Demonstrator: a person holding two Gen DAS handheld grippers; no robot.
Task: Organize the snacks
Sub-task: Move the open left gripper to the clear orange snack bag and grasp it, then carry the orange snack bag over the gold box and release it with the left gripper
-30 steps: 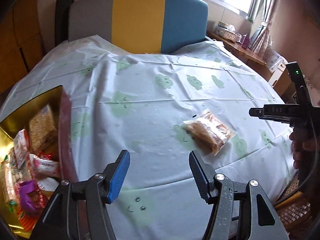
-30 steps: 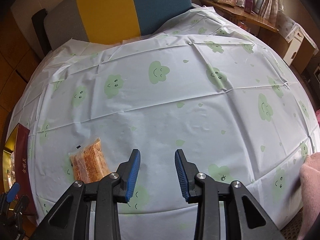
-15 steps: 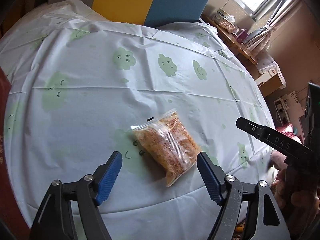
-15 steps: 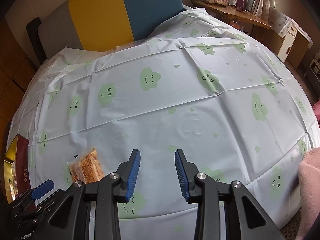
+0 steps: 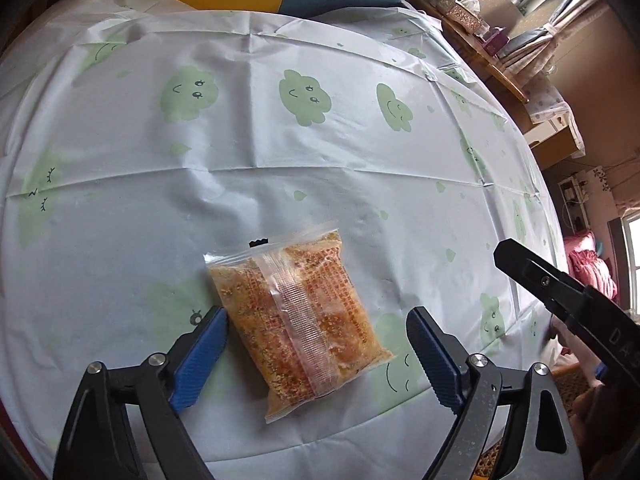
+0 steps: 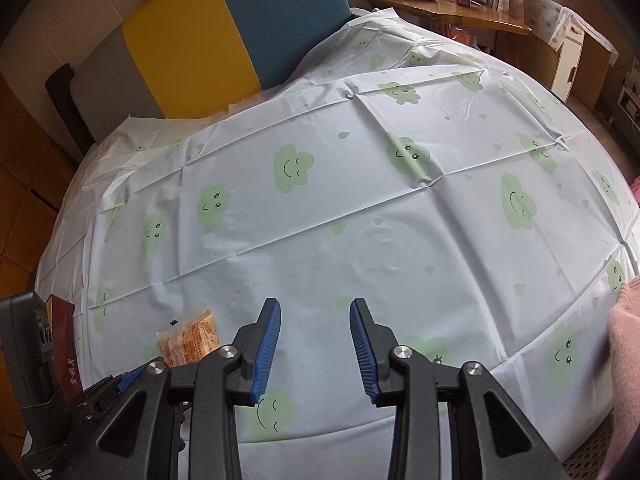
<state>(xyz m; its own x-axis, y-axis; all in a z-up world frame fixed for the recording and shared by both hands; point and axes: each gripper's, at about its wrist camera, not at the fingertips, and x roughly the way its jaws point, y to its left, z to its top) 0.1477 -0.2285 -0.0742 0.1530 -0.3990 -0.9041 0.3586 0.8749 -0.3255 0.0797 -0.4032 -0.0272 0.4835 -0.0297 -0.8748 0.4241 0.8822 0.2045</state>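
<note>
A clear packet of orange-brown snack (image 5: 304, 320) lies flat on the cloud-print tablecloth (image 5: 280, 160) near the table's front edge. My left gripper (image 5: 316, 344) is open wide, its blue fingers on either side of the packet's near half, not pressing it. The packet also shows in the right wrist view (image 6: 192, 338), partly behind the left gripper (image 6: 120, 380). My right gripper (image 6: 314, 344) is open and empty over bare cloth to the packet's right. Its body shows in the left wrist view (image 5: 568, 300) at the right edge.
A dark red box edge (image 6: 64, 356) shows at the far left of the right wrist view. A grey, yellow and blue chair back (image 6: 208, 40) stands behind the table. A wooden sideboard (image 6: 460, 12) with boxes is at the back right.
My left gripper has swung right from the gold snack box and come down over the packet, now straddling it. My right gripper has stayed almost still.
</note>
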